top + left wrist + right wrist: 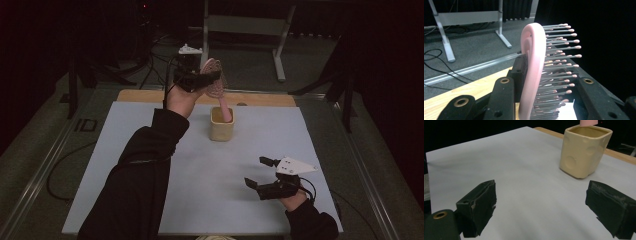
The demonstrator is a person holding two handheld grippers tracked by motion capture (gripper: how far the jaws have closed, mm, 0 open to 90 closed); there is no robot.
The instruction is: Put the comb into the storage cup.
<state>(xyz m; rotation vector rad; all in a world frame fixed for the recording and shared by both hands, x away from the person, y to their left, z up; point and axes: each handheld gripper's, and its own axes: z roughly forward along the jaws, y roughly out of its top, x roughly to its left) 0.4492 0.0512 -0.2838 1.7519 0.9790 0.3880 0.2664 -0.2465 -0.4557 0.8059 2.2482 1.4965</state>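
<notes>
Hairbrush [216, 80] handle inside cream cup [221, 131]

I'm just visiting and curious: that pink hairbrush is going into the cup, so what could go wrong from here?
The left gripper grips the hairbrush by its bristled head, so it might slip or twist. Its handle leans inside the small cup, which nothing steadies; a sideways push could tip it. The right gripper rests open, apart from the cup, too far off to catch it.

Dim throughout, black surroundings; soft overhead light on the pale sheet [200, 165]; blurred jaws closest to each camera.
</notes>
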